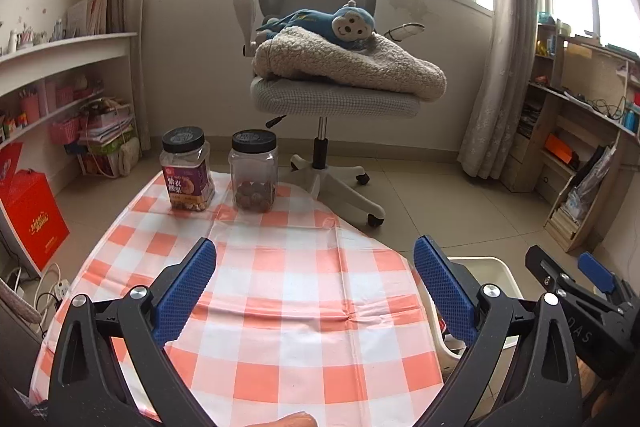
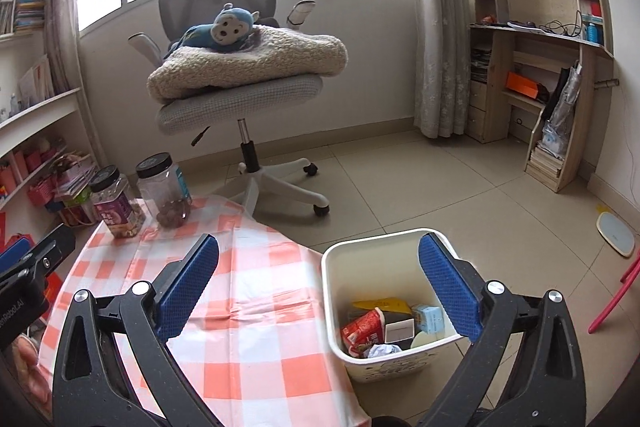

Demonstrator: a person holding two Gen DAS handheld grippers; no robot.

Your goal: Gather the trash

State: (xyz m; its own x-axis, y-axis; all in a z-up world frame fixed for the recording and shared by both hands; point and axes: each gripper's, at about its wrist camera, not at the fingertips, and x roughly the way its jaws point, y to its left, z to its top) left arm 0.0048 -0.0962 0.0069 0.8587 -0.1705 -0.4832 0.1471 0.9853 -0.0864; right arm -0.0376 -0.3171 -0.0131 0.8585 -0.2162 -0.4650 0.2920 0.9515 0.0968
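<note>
Left gripper [image 1: 316, 291]: jaws spread wide, nothing between the blue pads, poised above the checked tablecloth [image 1: 280, 267] of the table. Right gripper [image 2: 320, 287]: jaws equally wide, nothing held, one finger over the table's right edge and the other over the trash bin [image 2: 334, 307].

Trash bin: cream, standing on the tiled floor [image 2: 440, 187] just beside the table's right edge, its rim below the tabletop. Inside it, the collected trash: a red carton [image 2: 360, 329], a light blue small box [image 2: 430, 319], a yellow scrap [image 2: 384, 305], crumpled white paper [image 2: 382, 351], and a dark box with a white face [image 2: 398, 329]. In the left wrist view only the bin's far rim [image 1: 488, 263] visible, behind the gripper's right finger.

Near the table's far edge, toward its left corner: two clear jars with black lids, upright, side by side and slightly apart. Labelled jar [image 1: 186, 175] on the left, with a purple label and nuts at the bottom; plain jar [image 1: 254, 177] on the right, a low layer of brown round things inside.

Beyond the table: a grey office chair [image 1: 320, 87] carrying a folded fleece blanket [image 1: 352, 63] and on it a blue plush monkey [image 1: 332, 25]. Shelves along both side walls, curtains by the windows.
</note>
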